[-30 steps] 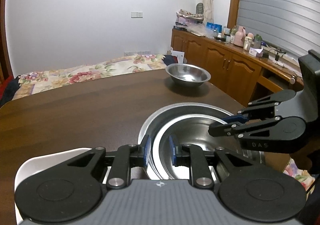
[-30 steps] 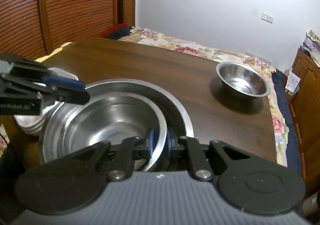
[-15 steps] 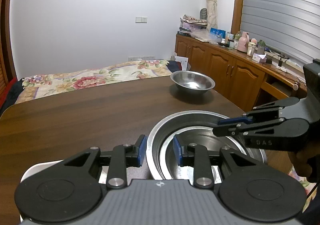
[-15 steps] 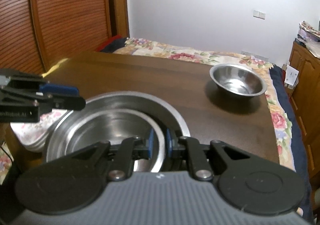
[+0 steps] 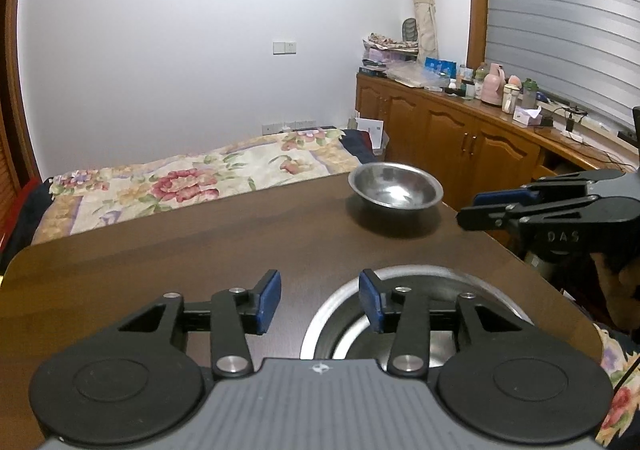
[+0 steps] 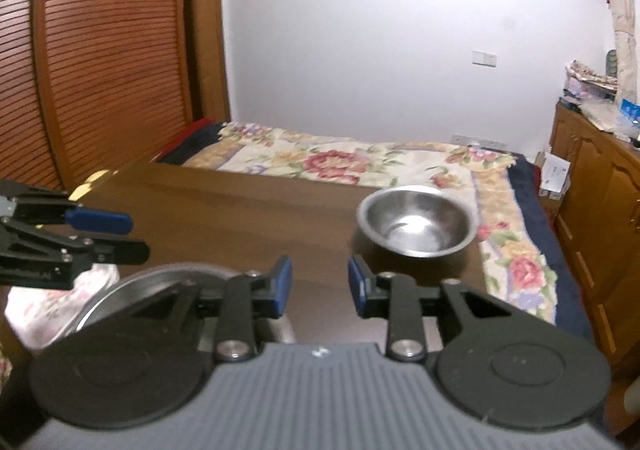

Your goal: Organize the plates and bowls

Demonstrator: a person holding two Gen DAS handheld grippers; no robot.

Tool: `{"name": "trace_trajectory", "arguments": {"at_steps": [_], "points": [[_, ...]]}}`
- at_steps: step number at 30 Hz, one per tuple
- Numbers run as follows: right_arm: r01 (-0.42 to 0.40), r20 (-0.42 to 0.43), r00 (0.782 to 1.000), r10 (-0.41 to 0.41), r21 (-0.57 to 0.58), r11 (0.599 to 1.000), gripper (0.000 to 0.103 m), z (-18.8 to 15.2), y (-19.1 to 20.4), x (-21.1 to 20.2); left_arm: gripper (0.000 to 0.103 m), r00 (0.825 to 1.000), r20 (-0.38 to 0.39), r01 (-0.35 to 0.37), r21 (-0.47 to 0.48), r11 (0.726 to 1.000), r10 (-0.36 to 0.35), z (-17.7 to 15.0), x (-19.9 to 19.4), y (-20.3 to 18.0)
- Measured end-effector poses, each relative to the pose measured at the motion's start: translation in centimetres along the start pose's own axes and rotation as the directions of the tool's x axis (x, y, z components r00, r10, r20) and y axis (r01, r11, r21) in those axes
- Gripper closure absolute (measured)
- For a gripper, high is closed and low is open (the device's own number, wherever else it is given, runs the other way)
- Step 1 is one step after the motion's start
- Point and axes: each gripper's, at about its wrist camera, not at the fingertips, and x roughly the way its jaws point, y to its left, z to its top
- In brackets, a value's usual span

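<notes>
Left wrist view puts the nested bowls (image 5: 420, 314) right under your left claw (image 5: 319, 300): a large steel bowl with a smaller one seated inside it, at the near edge of the desk (image 5: 160, 250). That stacking looks done. Your left claw's jaws are opening, and nothing sits between the blue pads; the right-hand pad hangs over the big bowl's rim without pinching it. Your right claw (image 6: 319, 286) is opening too, with only bare desk showing in its gap, and the stack's rim (image 6: 132, 290) lies off to its lower left.

What's left, by my reading, is the single steel bowl (image 6: 416, 226) standing alone near the far corner of the desk, well apart from the stack. It probably belongs in the nest. A white plate (image 6: 60, 310) with a faint floral print sits just beside the stack on its left; whether it is already in its final place, I cannot tell.
</notes>
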Motion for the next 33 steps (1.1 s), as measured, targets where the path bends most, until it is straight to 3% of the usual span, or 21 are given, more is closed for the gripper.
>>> {"name": "trace_trajectory", "arguments": {"at_steps": [8, 15, 33], "points": [[0.060, 0.038, 0.997, -0.060, 0.010, 0.998, 0.058, 1.6, -3.9, 1.9, 0.044, 1.000, -0.006, -0.020, 0.017, 1.000, 0.020, 3.1, 2.9, 0.1], [0.116, 0.033, 0.993, -0.117, 0.034, 0.993, 0.058, 1.2, -6.9, 5.2, 0.042, 0.999, -0.031, 0.008, -0.008, 1.000, -0.008, 5.2, 6.3, 0.3], [0.116, -0.018, 0.993, -0.114, 0.170, 0.979, 0.058, 0.0, -11.2, 9.7, 0.041, 0.988, -0.102, 0.119, -0.006, 0.993, -0.119, 8.5, 15.4, -0.7]]}}
